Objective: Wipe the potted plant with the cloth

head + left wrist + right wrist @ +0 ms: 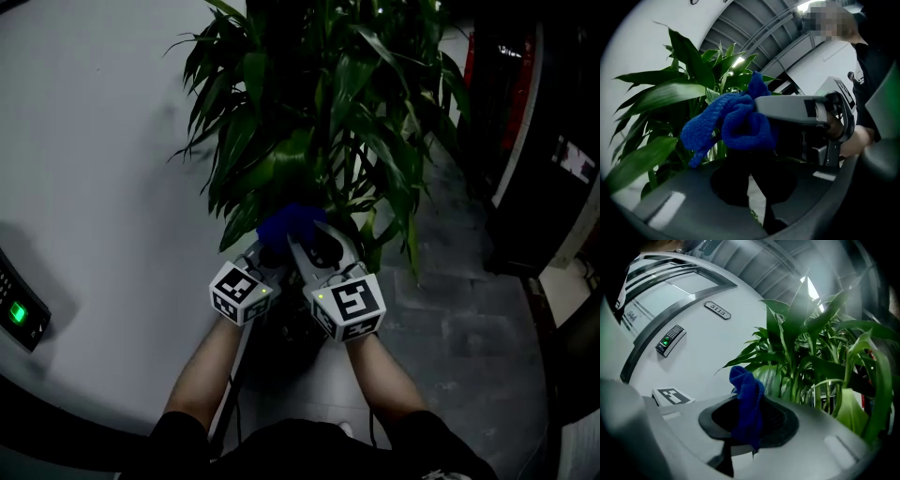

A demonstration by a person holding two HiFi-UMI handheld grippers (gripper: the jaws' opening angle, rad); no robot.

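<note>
The potted plant (319,112) with long green leaves stands by a white wall; its pot is hidden under my grippers. My right gripper (302,234) is shut on a blue cloth (289,225) at the plant's lower leaves. In the right gripper view the cloth (747,399) hangs bunched between the jaws of that gripper (747,420). My left gripper (265,255) sits just left of it, jaws closed to a thin slit with nothing in them. In the left gripper view my left gripper (757,192) lies below the cloth (736,122), which the right gripper's grey jaw (797,110) holds.
A white wall (94,141) runs along the left with a keypad (19,314) showing a green light. Dark cabinets (534,141) stand at the right, with grey floor (469,309) between them and the plant. Leaves (820,362) crowd the space ahead.
</note>
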